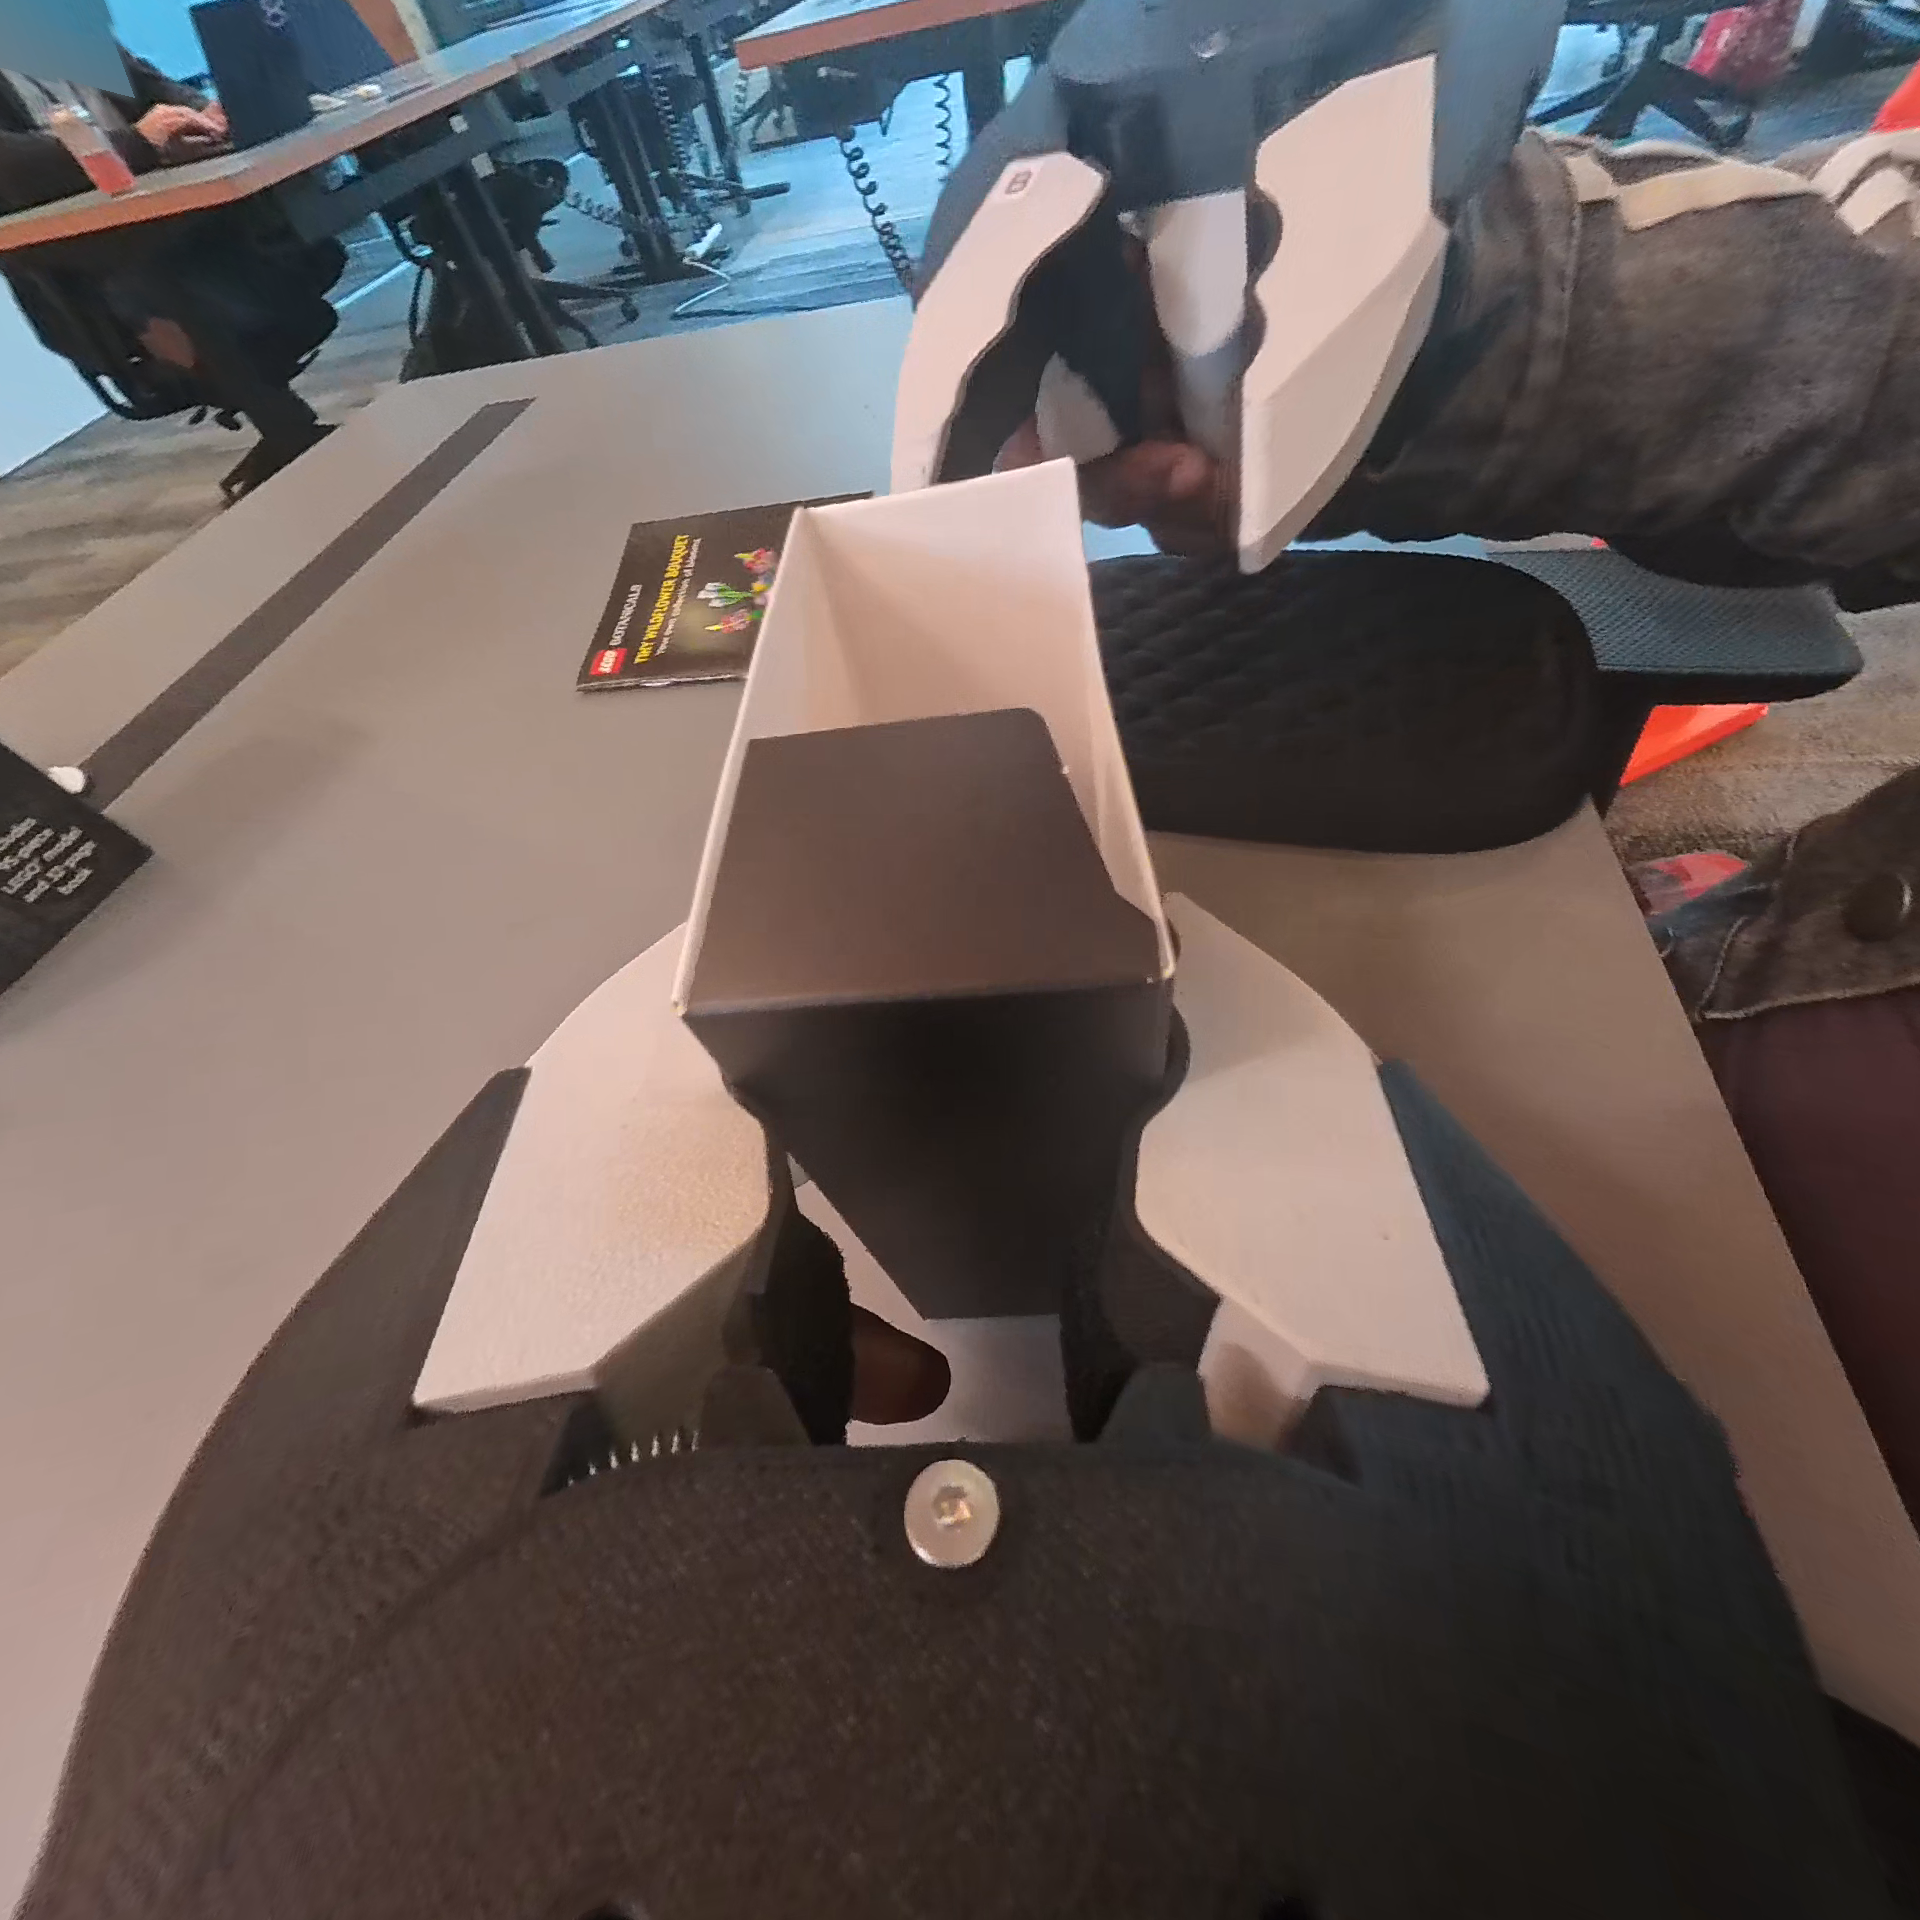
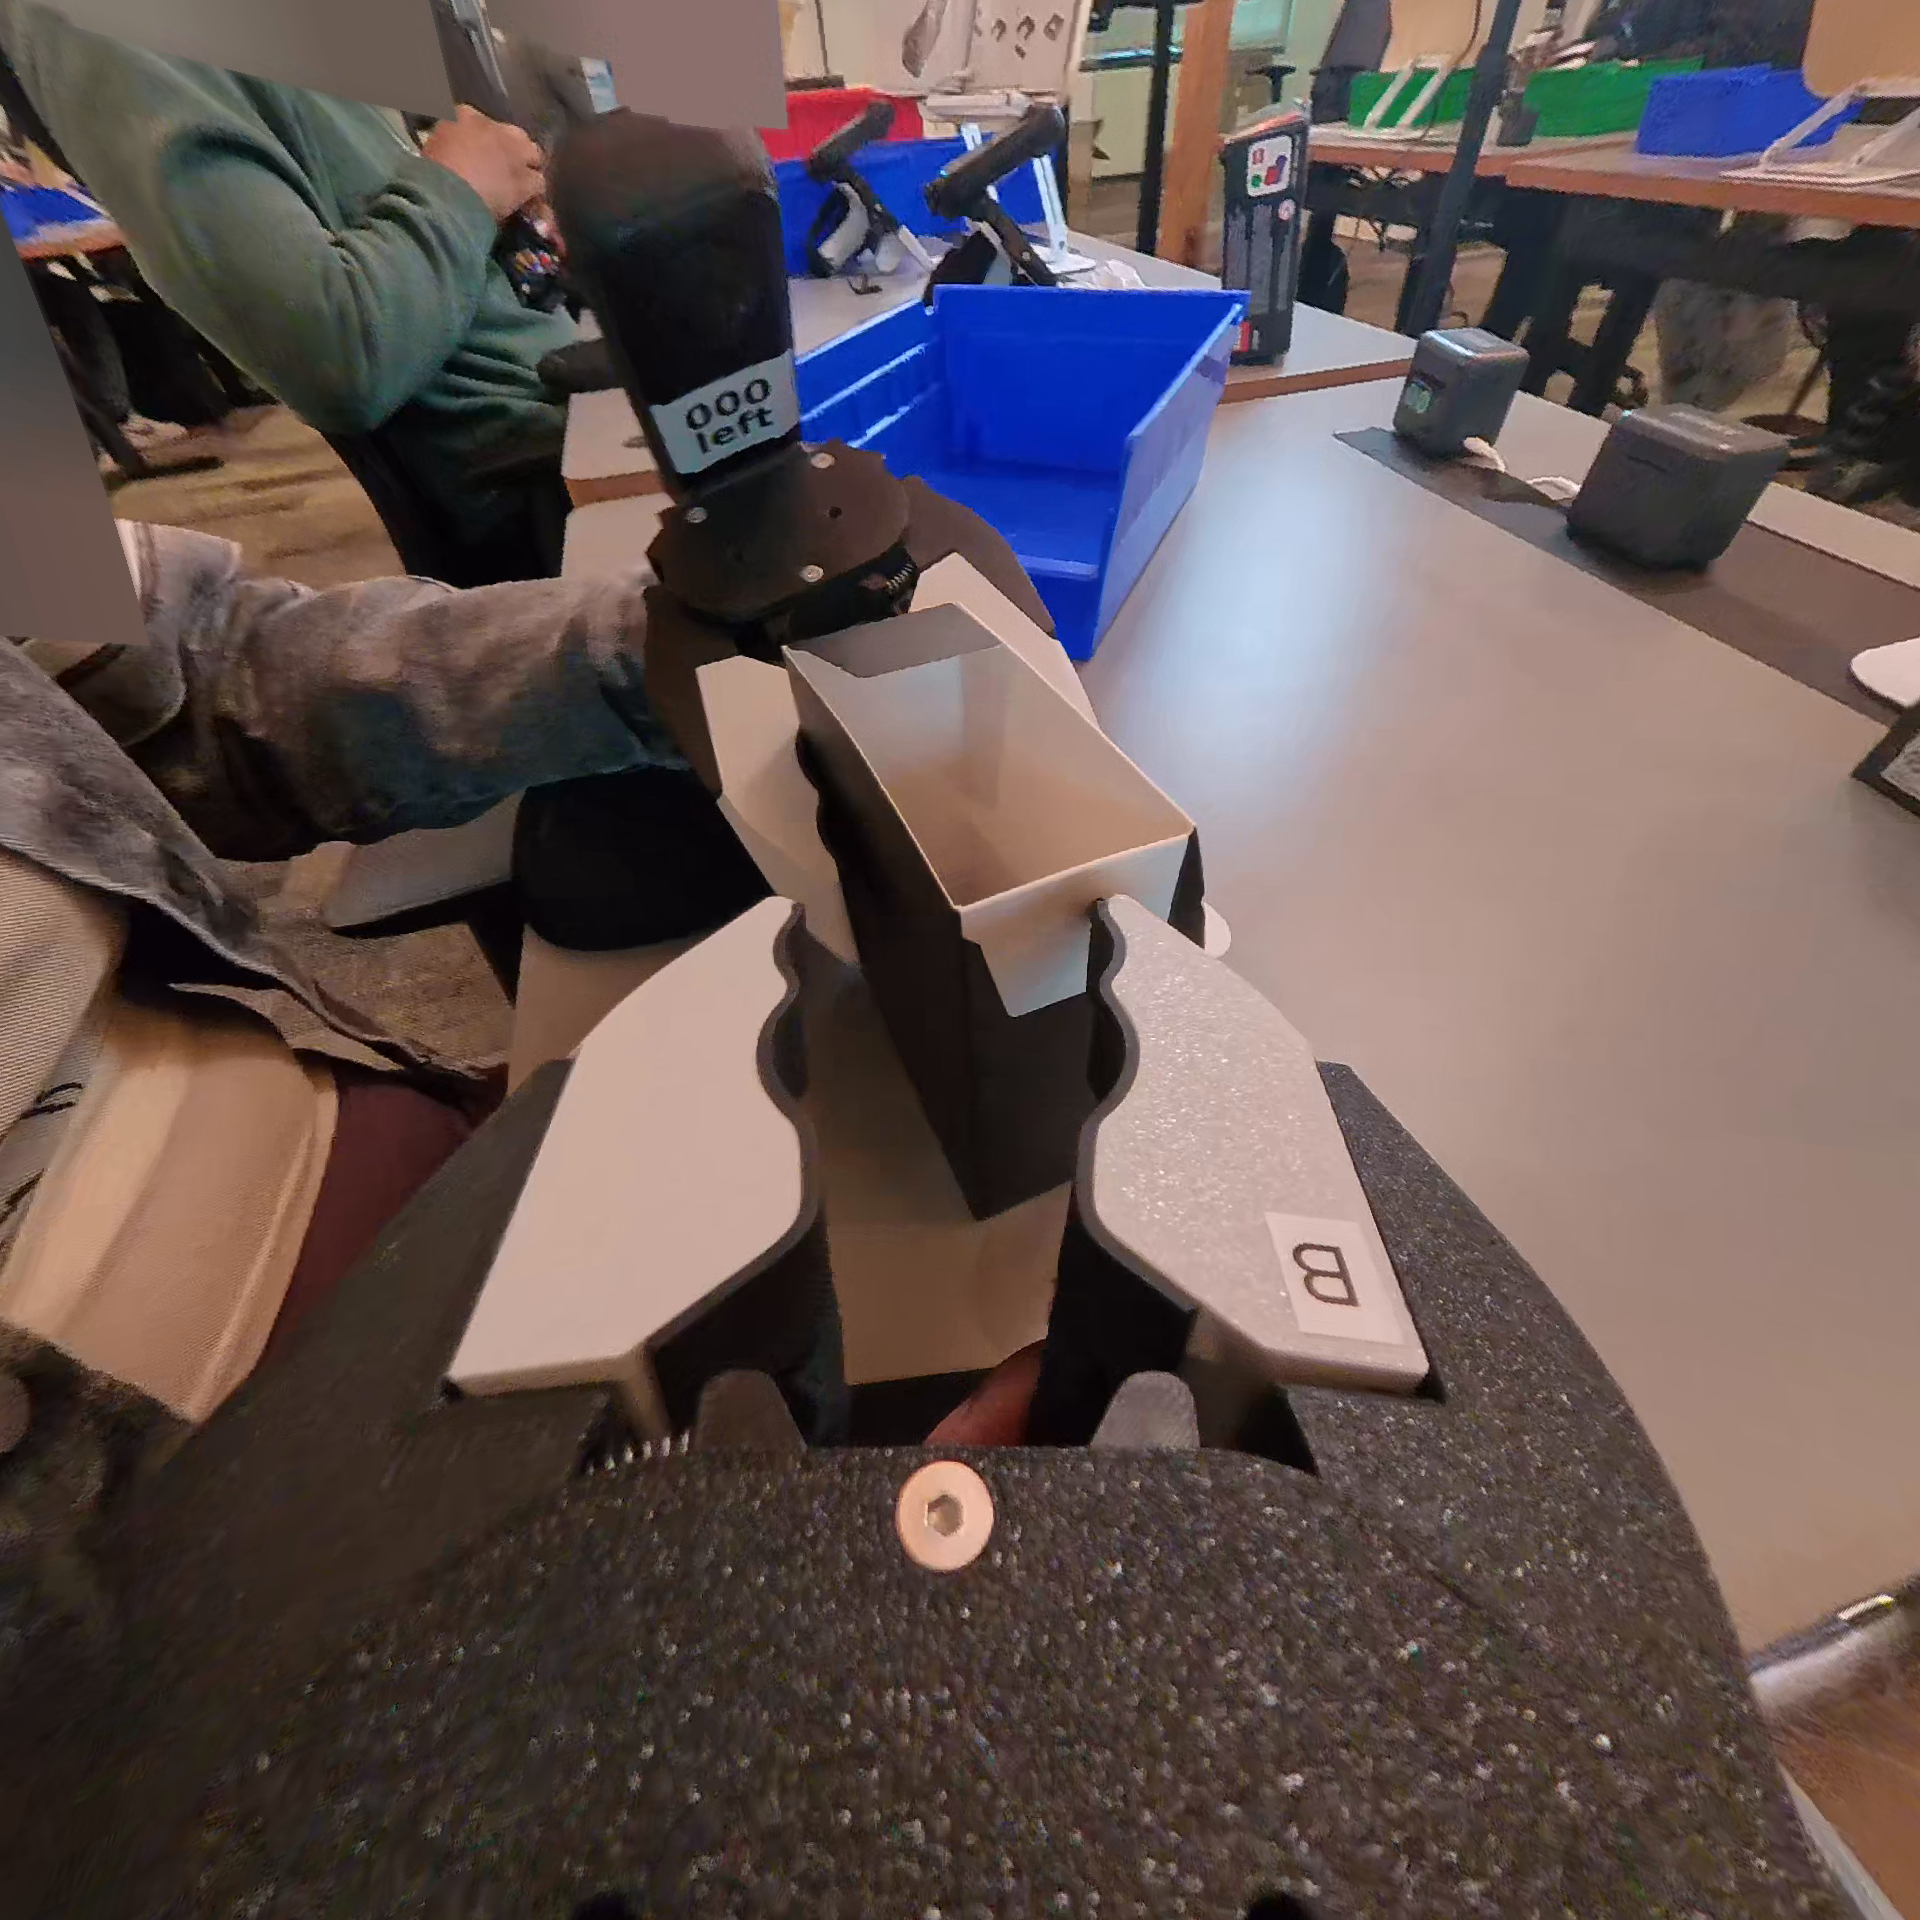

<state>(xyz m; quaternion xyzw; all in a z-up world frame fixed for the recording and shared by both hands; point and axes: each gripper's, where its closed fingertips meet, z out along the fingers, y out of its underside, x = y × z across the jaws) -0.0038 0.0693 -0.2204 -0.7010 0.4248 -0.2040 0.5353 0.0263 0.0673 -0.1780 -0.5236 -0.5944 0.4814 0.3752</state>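
Box [image 1: 925, 894], black outside and white inside, is clamped at six o'clock by the left gripper [image 1: 925, 997]; its top is open. The right gripper [image 2: 945, 956] is spread around its twelve o'clock end, one fingertip [image 2: 1117, 935] touching a flap.

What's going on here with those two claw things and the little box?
A person holds a two-finger gripper in each hand over a grey table. The left gripper is clamped on the near end of a small black cardboard box, white inside, with its top open. The right gripper sits at the box's other end; one fingertip touches a white flap there, the other stands clear. A dark booklet lies on the table, and a blue bin stands farther back.
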